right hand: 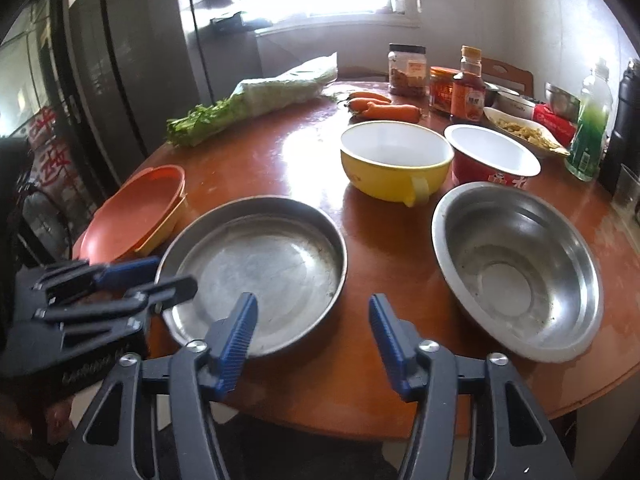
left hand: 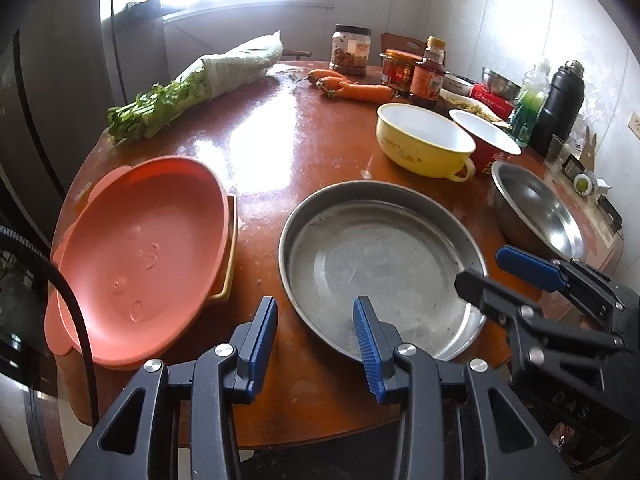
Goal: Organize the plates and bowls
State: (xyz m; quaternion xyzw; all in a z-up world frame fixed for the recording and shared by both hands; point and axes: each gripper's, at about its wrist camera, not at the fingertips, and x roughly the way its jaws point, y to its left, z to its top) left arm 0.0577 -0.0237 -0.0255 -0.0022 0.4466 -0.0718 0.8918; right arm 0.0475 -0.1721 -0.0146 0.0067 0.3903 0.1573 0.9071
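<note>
A round steel pan (left hand: 380, 256) (right hand: 260, 264) lies near the front edge of the brown table (left hand: 280, 152). My left gripper (left hand: 316, 320) (right hand: 160, 276) is open and straddles the pan's near left rim, one finger over the pan floor and one outside. My right gripper (right hand: 312, 320) (left hand: 496, 274) is open and straddles the near right rim the same way, with neither pad pressing. Right of the pan sits a steel bowl (right hand: 516, 268) (left hand: 536, 212). Behind are a yellow handled bowl (right hand: 396, 160) (left hand: 424, 144) and a red bowl (right hand: 492, 156) (left hand: 488, 136). On the left, an orange plate (left hand: 144, 248) (right hand: 136, 212) rests on a yellow one.
Wrapped greens (left hand: 192, 88), carrots (left hand: 356, 88), jars and sauce bottles (left hand: 428, 76), a dish of food (right hand: 524, 132), a green bottle (right hand: 588, 136) and a dark flask (left hand: 560, 100) crowd the back of the table. A dark fridge (right hand: 120, 72) stands to the left.
</note>
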